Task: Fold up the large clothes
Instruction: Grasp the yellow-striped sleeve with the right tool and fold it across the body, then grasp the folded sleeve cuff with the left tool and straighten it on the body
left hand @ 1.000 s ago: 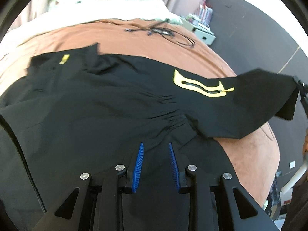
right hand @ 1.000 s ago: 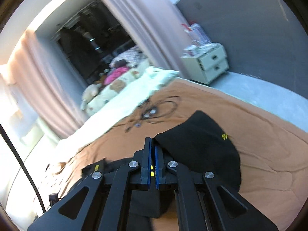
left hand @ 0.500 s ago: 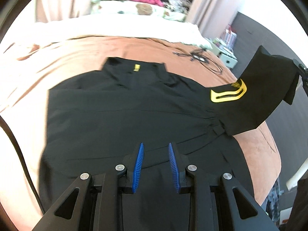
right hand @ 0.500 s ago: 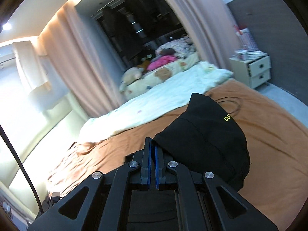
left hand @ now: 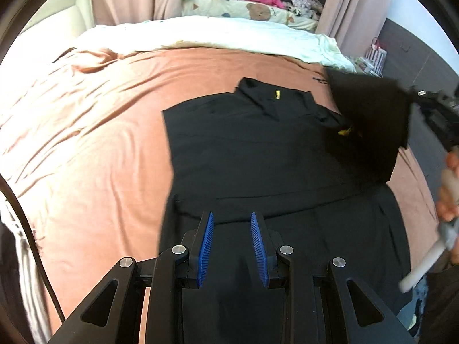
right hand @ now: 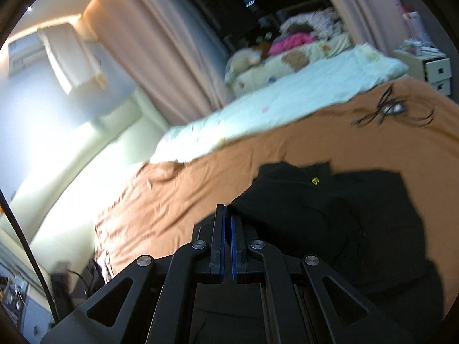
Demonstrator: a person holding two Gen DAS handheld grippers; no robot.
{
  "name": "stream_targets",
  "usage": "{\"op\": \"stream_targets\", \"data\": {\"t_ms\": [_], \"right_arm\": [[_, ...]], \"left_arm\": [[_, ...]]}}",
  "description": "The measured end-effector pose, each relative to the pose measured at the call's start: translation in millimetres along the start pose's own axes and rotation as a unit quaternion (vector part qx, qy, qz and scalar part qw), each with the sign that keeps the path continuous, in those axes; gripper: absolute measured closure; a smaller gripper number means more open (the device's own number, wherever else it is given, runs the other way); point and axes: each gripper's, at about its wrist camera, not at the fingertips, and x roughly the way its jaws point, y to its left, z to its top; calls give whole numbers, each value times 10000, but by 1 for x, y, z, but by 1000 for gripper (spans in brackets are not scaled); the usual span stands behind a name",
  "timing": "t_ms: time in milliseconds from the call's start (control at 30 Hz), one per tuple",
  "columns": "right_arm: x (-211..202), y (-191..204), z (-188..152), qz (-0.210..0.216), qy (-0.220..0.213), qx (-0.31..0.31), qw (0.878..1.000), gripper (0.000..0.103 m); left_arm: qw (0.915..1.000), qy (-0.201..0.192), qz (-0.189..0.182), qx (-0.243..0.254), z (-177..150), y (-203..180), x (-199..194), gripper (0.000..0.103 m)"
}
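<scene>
Black fabric fills the middle of the left wrist view: one large jacket (left hand: 258, 154) lies flat on the brown bedspread (left hand: 86, 143), collar toward the top of the frame. At the upper right of that view the right tool (left hand: 416, 97) has its blue pads pressed together on the cuff of one sleeve (left hand: 370, 120), which hangs lifted above the jacket's right shoulder. The left tool (left hand: 231, 246), at bottom centre, stands partly spread with nothing between its pads, above the hem.

To fold well, I would carry the sleeve straight across the chest, keep it taut, lower it flat before letting go, and use the free tool to pin the body so it does not drag.

Count: one jacket, one raised sleeve, two tools, one tangle of cables (right hand: 393, 111) on the bed at the right wrist view's upper right.
</scene>
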Motion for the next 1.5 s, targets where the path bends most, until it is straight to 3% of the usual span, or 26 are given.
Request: {"op": "stream_targets", "data": {"t_ms": [100,200,233,267,300,333,433,533,867,1167,1200,1333,1400,1500], "right_arm": [[38,-6,-10,-185,471,154,9986,102],[60,-18,-24,-72,972,465,9942,98],[62,-27,-28,1,1031,585,9930,89],[63,-34,-25,58,1006,681,9926,58],[62,-43,-24,157,978,782,9920,35],[59,-52,-26,264,945,886,9912,0],[39,-67,-44,620,851,1157,9877,0],[8,-95,-59,699,783,1563,9821,0],[-96,-247,-74,-316,-143,2759,9606,0],[-111,-308,-79,-536,-224,3051,9506,0],[-106,-308,-78,-552,-239,3086,9493,0],[-102,-311,-79,-687,-347,3077,9484,0],[-100,-316,-81,-775,-348,3060,9482,0],[-94,-300,-97,-743,-378,3162,9450,8]], "left_arm": [[9999,-25,106,-43,-7,13,-8,74],[9997,33,189,-163,-12,27,-8,74],[9995,50,230,-194,-13,30,-8,74],[9994,63,259,-217,-14,32,-8,74],[9993,73,277,-242,-15,34,-7,74],[9992,84,285,-275,-16,36,-8,74],[9992,105,288,-273,-17,34,-9,74],[9993,99,318,-174,-15,26,-9,74],[9995,124,59,281,2,-46,19,73],[9928,478,-229,1076,24,-150,83,73],[9917,519,-262,1150,27,-160,90,71],[9886,575,-372,1339,37,-200,123,33],[9864,611,-390,1478,39,-220,142,29],[9818,761,-247,1719,38,-239,169,29]]}}
